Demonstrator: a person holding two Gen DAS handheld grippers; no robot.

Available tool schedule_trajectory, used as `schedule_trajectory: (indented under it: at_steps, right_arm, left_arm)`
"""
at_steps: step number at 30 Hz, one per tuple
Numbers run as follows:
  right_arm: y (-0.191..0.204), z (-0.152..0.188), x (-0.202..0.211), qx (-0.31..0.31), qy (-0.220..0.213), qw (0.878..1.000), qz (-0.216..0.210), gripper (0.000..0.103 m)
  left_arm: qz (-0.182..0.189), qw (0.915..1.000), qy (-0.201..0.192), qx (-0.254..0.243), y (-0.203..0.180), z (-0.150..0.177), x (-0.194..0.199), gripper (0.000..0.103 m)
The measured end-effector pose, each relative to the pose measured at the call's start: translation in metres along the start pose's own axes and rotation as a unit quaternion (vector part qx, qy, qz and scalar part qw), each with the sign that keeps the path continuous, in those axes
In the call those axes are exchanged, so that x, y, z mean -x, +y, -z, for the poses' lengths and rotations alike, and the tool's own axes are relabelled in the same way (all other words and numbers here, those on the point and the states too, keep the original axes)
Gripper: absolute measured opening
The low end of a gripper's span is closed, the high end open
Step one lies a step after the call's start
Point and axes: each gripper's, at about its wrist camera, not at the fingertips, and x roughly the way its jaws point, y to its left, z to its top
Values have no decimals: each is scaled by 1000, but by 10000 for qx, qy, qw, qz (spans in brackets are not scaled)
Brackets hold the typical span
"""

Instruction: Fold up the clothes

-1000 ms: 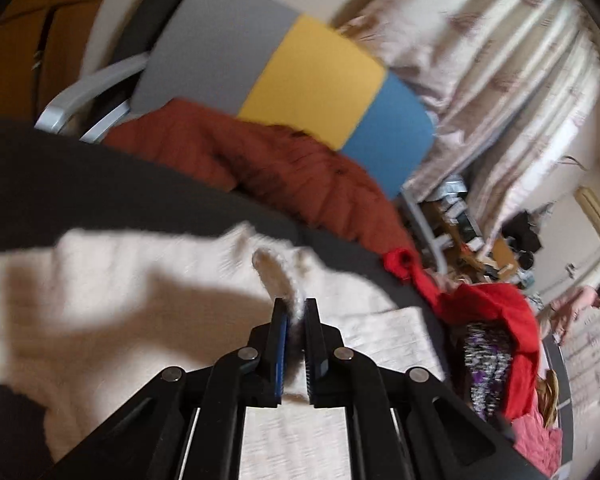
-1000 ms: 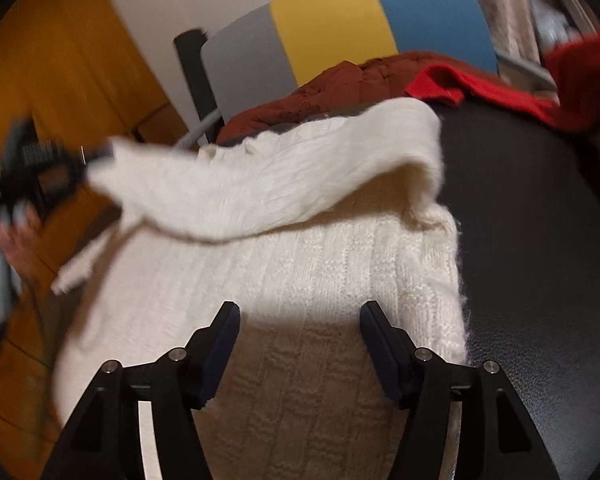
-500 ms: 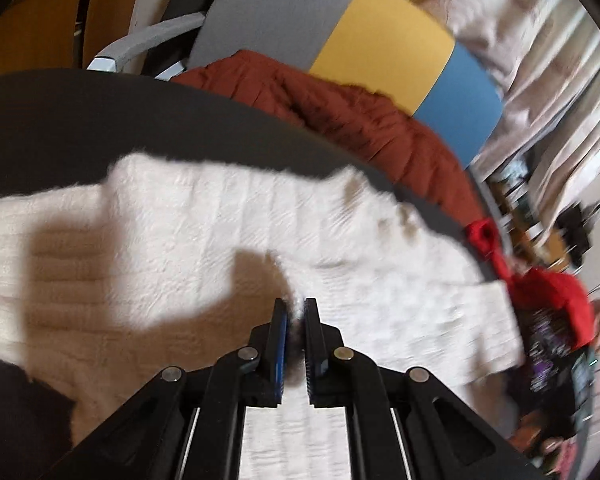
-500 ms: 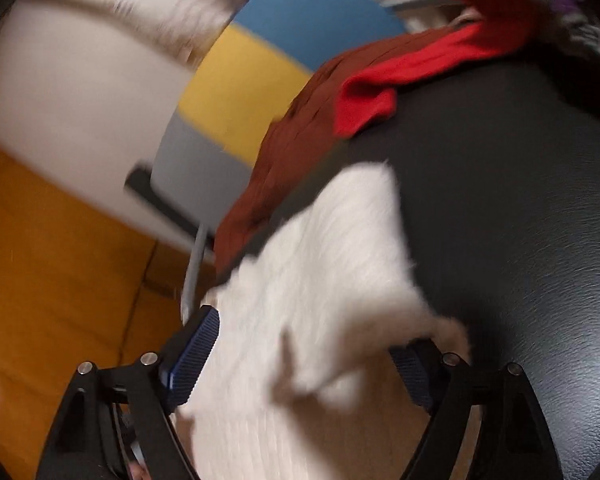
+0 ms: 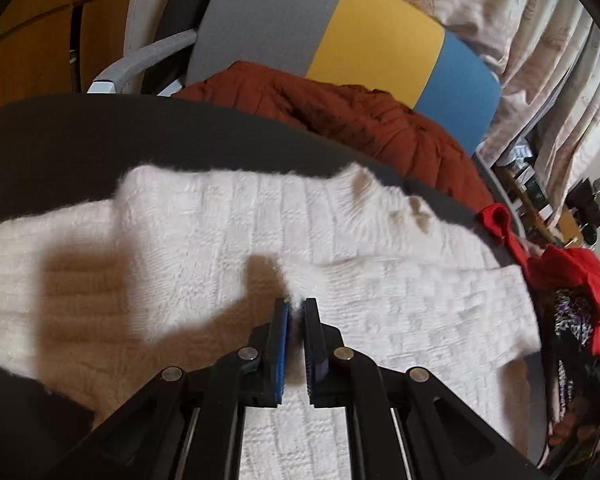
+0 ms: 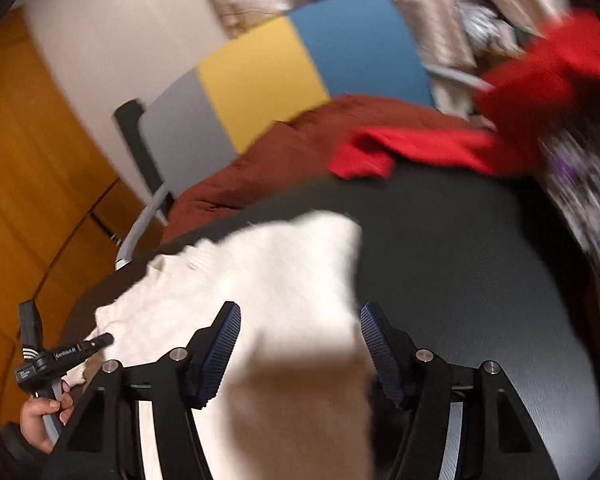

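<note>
A white cable-knit sweater [image 5: 340,248] lies spread on the dark round table [image 5: 100,140], with one sleeve laid across its body. My left gripper [image 5: 295,312] is shut on a pinch of that sleeve, low over the knit. In the right wrist view the sweater [image 6: 260,280] lies under my right gripper [image 6: 300,340], which stands open with the sweater's right edge between its fingers. There the left gripper [image 6: 100,340], held by a hand [image 6: 44,412], touches the sweater's left edge.
A grey, yellow and blue chair [image 5: 380,40] stands behind the table with a rust-brown garment [image 5: 360,128] on it. A red garment [image 5: 572,276] and a purple patterned cloth [image 5: 572,320] lie at the table's right edge. Bare dark tabletop [image 6: 460,280] lies right of the sweater.
My left gripper has carried the sleeve down and laid it across the sweater's body. The right gripper swung about over the sweater's right edge and stayed open.
</note>
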Motion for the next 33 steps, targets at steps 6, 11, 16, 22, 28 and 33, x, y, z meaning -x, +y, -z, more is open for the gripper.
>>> schedule_trajectory:
  at_steps: [6,11,16,22,28,33]
  right_arm:
    - [35,-12,-83,763,490,9912,962,61]
    - [21,21,-80,1061,403,9818,1520,57]
    - [27,24,-82,1277,420,9754,1745,60]
    - [25,23,-83,1285,410,9750,1767,60]
    - [24,22,-83,1258,410,9762,1716,61]
    - [23,22,-82,1237,407,9771,1683,61]
  left_arm:
    - [-208,9998,-20,-77,-4,1,-10,6]
    - [-274,9993,-156,-192,0,14,-24,8]
    - [-296,9989,-244,-266,-5,12,-29,8]
    - [93,9979,-286,573,24,6,-6,18]
    - [-767,9870,-562,1298,124,-7,70,40]
    - [-1647,9617,-680,2081,226,-20,125,44]
